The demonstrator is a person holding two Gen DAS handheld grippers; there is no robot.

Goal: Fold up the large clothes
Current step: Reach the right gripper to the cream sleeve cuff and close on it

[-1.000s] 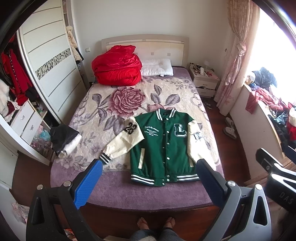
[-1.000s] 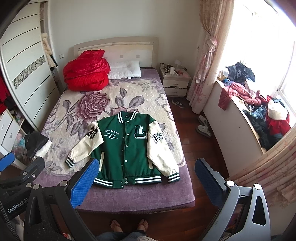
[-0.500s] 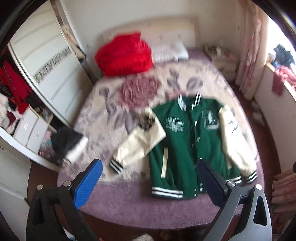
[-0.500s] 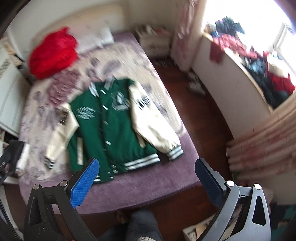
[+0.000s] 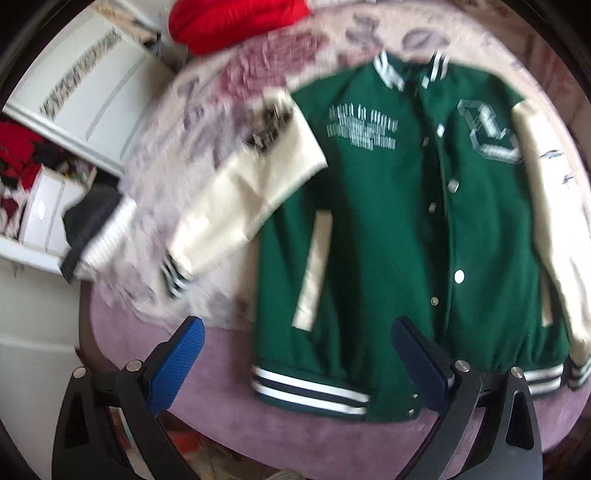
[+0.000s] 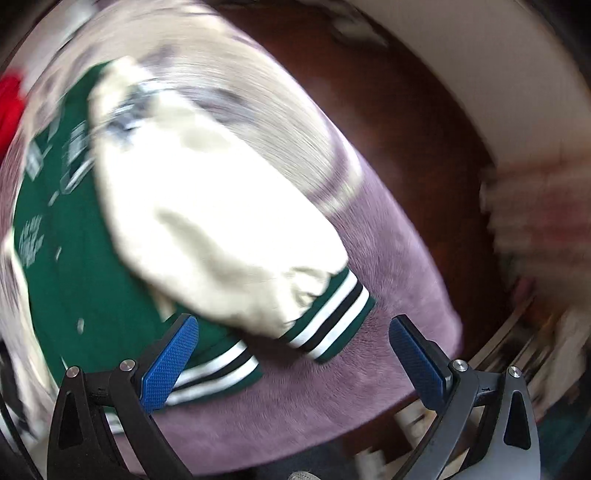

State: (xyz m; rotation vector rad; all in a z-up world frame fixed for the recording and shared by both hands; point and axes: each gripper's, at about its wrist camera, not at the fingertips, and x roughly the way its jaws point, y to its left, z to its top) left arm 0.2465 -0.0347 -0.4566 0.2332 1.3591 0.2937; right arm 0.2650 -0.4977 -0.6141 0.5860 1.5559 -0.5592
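Note:
A green varsity jacket [image 5: 388,229] with cream sleeves lies flat, front up, on the bed. Its left sleeve [image 5: 243,192] angles out to the left; its striped hem [image 5: 310,387] lies near the bed's foot. My left gripper [image 5: 295,354] is open and empty, hovering above the hem's left corner. In the blurred right wrist view the jacket's cream right sleeve [image 6: 221,206] ends in a striped cuff [image 6: 332,317]. My right gripper [image 6: 293,350] is open and empty, just above that cuff.
The bed has a floral blanket [image 5: 207,110] over a purple cover [image 5: 221,387]. A red duvet [image 5: 236,22] lies at the head. A white wardrobe [image 5: 81,92] and dark folded clothes [image 5: 92,221] are on the left. Dark wooden floor [image 6: 388,122] lies right of the bed.
Both grippers have dropped fast toward the foot of the bed and closer to the jacket. The left now nears the hem, the right nears the right cuff. Both stay open.

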